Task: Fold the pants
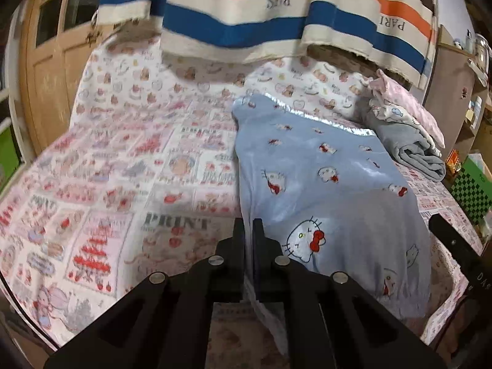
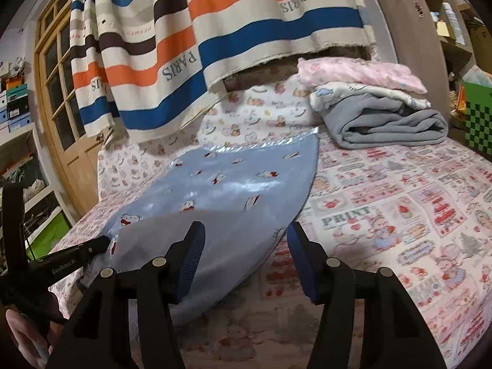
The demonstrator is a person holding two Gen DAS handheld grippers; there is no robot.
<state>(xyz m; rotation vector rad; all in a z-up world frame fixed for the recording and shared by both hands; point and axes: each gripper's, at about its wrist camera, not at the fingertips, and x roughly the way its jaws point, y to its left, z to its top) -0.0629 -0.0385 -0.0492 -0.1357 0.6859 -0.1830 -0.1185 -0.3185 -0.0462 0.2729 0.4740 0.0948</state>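
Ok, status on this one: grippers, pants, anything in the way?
Left gripper shut on blue pants at near edge. Right gripper open over opposite edge, not gripping. Pants flat on bed. Folded blankets behind, clear.

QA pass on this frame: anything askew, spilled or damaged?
Nothing stands out. The light blue cat-print pants lie flat on the patterned bed sheet; folded grey blanket neatly stacked behind.

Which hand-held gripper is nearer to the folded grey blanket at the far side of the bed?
Right. The right hand-held gripper is at the pants' near hem on the grey blanket's side; the left hand-held gripper grips the opposite hem corner.
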